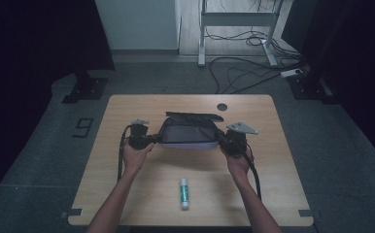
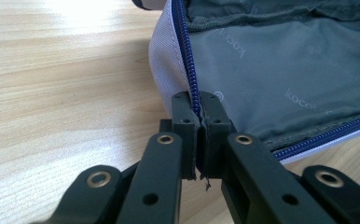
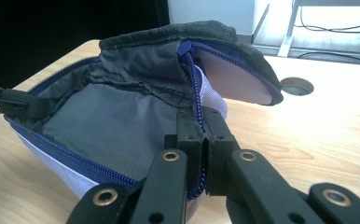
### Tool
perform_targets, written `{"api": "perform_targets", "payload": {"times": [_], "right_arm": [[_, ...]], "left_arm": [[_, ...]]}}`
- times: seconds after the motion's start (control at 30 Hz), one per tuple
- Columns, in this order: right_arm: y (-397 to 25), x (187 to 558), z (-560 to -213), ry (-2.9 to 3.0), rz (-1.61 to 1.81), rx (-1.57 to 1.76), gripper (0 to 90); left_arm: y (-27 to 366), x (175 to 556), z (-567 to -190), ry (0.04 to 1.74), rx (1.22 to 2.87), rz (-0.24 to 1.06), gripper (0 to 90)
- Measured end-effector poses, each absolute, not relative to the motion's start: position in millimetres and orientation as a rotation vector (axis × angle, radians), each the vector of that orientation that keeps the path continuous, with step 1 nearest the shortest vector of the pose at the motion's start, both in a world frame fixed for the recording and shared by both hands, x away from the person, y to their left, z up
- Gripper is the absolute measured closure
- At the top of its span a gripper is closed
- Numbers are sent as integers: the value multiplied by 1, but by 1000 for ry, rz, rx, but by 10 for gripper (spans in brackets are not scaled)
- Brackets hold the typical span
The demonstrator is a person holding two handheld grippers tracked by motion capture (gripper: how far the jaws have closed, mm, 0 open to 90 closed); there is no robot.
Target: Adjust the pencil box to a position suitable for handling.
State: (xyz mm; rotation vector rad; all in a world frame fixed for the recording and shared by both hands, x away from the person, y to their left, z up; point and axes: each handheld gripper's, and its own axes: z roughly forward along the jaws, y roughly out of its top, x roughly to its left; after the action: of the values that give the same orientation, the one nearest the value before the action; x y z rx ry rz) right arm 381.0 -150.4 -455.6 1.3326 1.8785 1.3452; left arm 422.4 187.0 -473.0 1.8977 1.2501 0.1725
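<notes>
A grey fabric pouch (image 1: 188, 132) with a blue zipper lies unzipped in the middle of the wooden table (image 1: 142, 179), its dark flap folded toward the far side. My left gripper (image 1: 152, 139) is shut on the pouch's left end, and its black jaws pinch the blue zipper edge (image 2: 194, 100). My right gripper (image 1: 222, 139) is shut on the right end, clamping the zipper edge (image 3: 197, 112). The grey lining (image 3: 108, 126) of the open pouch shows between both grippers. In the right gripper view, the left gripper's tip (image 3: 17, 103) holds the far rim.
A white and green glue stick (image 1: 184, 193) lies on the table near the front edge, between the person's forearms. A round cable hole (image 1: 222, 107) sits behind the pouch. Cables and a desk frame (image 1: 239, 22) stand on the floor beyond.
</notes>
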Motion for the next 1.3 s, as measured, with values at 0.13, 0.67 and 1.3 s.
{"api": "perform_targets", "payload": {"times": [0.13,0.67,1.3], "right_arm": [[-151,376,-457,1882,1359,1329,865],[-149,355,-462,1898,1397,1295,863],[-151,364,-517,2020,1279,1418,851]], "left_arm": [[189,415,-471,1235,1894,176,866],[200,394,-473,1205,1889,142,864],[196,393,-525,1281,1945,37,848]]}}
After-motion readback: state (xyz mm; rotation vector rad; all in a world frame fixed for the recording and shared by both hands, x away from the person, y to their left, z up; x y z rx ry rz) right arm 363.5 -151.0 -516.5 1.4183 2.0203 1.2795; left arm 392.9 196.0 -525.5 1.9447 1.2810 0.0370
